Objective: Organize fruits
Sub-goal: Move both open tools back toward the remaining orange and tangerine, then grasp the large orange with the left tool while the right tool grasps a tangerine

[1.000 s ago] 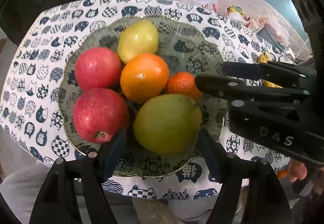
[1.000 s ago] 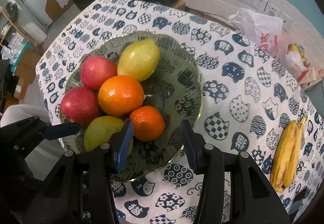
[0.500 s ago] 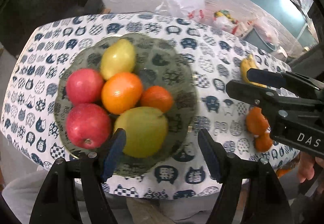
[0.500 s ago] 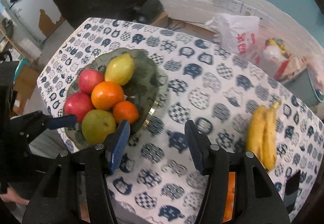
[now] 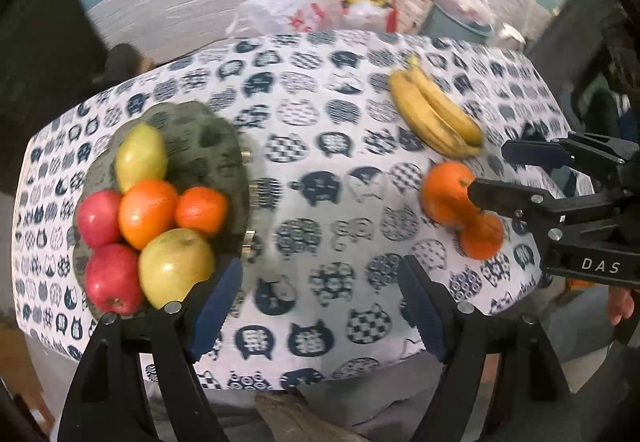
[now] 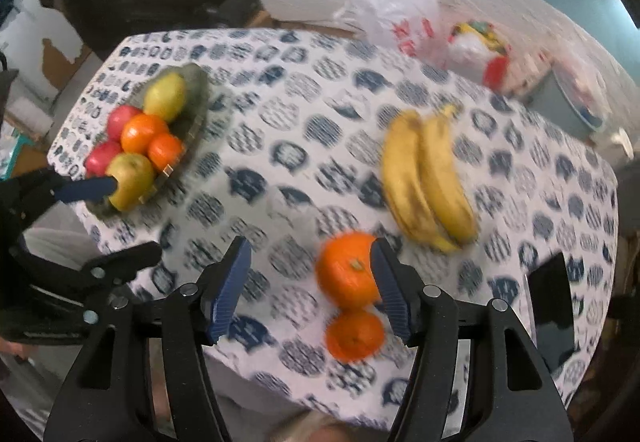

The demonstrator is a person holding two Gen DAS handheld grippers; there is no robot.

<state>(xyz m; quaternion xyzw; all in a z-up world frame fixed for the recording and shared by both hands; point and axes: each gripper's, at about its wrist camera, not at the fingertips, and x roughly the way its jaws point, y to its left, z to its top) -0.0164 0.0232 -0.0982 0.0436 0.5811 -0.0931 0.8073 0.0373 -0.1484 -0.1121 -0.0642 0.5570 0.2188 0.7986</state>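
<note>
A dark glass plate [image 5: 224, 146] at the table's left holds a yellow pear [image 5: 140, 156], two red apples [image 5: 98, 218], two oranges [image 5: 148, 212] and a green apple [image 5: 176, 266]. Two bananas [image 6: 428, 178] lie on the cloth to the right. In front of them sit a big orange [image 6: 348, 268] and a small orange [image 6: 354, 334]. My left gripper [image 5: 318, 298] hangs over bare cloth right of the plate, its jaws opening and empty. My right gripper [image 6: 310, 278] is also opening. Its right pad [image 6: 390, 290] overlaps the big orange without gripping it.
White and coloured plastic bags [image 6: 404, 22] and a grey bin [image 5: 456, 24] stand behind the table. A flat black object [image 6: 550, 306] lies at the right edge. The front edge of the cat-print tablecloth [image 5: 320, 170] runs just under both grippers.
Both grippers have swung right, away from the plate and across the cloth; bananas and two loose oranges came into view. The right jaws stand wider than before, the left slightly wider.
</note>
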